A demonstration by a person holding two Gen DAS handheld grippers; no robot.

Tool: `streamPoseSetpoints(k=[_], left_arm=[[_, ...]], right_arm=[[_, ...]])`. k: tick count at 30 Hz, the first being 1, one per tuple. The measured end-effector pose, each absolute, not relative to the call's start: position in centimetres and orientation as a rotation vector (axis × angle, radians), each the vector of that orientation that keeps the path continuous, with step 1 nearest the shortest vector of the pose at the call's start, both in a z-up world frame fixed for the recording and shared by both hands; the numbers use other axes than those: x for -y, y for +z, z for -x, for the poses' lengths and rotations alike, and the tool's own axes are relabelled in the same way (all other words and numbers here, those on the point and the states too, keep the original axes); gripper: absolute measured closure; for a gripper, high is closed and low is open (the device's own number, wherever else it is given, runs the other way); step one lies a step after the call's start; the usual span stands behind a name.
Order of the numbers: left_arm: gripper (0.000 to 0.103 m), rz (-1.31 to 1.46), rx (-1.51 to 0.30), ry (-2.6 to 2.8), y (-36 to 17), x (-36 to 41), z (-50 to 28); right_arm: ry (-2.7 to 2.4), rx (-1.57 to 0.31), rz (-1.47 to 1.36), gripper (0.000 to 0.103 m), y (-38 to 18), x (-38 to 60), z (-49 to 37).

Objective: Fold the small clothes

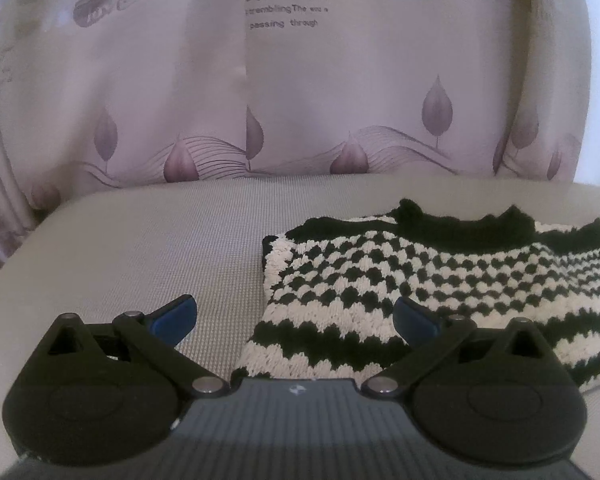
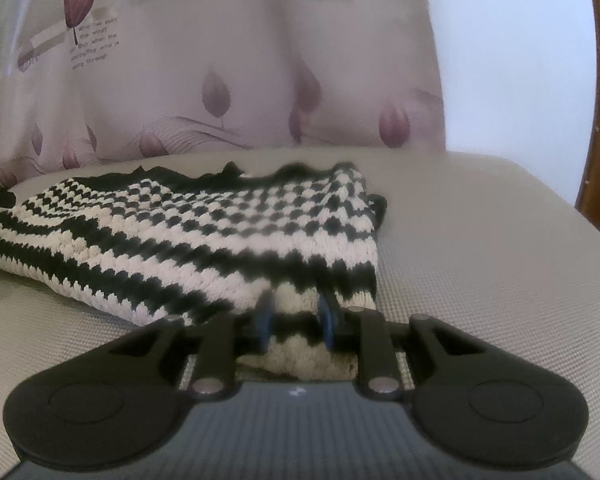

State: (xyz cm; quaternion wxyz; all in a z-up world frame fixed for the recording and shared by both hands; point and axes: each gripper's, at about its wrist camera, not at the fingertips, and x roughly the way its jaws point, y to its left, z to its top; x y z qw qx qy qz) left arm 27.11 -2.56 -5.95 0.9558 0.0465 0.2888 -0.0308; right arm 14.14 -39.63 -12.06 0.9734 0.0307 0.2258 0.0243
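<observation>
Sweater lies folded between the right claw's fingers.

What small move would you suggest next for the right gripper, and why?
Probably open it fully and draw back. The knitted garment already lies folded on the grey surface, the left gripper stands wide open beside it, while the right gripper sits narrow at its near edge.

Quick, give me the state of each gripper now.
Left gripper: open wide, holding nothing; sweater edge lies between its fingers.
Right gripper: fingers close together at the sweater hem; cannot tell whether they grip it.
</observation>
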Motion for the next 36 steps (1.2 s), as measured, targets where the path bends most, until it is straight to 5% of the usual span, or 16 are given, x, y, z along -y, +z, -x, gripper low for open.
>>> streamPoseSetpoints(k=[2, 4, 5, 6, 18, 28, 36], left_arm=[[0.0, -0.104, -0.59, -0.057, -6.1, 2.7, -27.4], [0.0, -0.115, -0.594, -0.054, -6.2, 2.8, -27.7], [0.0, -0.126, -0.592, -0.051, -6.2, 2.8, -27.8], [0.0, -0.138, -0.59, -0.049, -6.2, 2.9, -27.9], [0.0, -0.218, -0.606, -0.047, -7.2, 2.3, -29.7], [0.002, 0.204, -0.836, -0.402, -9.6, -4.1, -35.6], [0.002, 0.212, -0.843, -0.491, -9.5, -4.4, -38.9]], right_arm=[[0.044, -0.457, -0.057, 0.07, -12.1, 39.6, -14.1], [0.033, -0.468, -0.064, 0.049, -12.2, 39.7, -14.3], [0.04, -0.48, -0.072, 0.017, -12.2, 39.8, -14.4], [0.04, -0.505, -0.076, 0.0, -12.4, 39.9, -14.8], [0.047, -0.511, -0.037, 0.0, -12.4, 38.9, -14.9], [0.049, -0.445, -0.106, 0.0, -11.9, 40.5, -13.7], [0.058, -0.413, -0.133, 0.0, -11.7, 40.9, -13.1]])
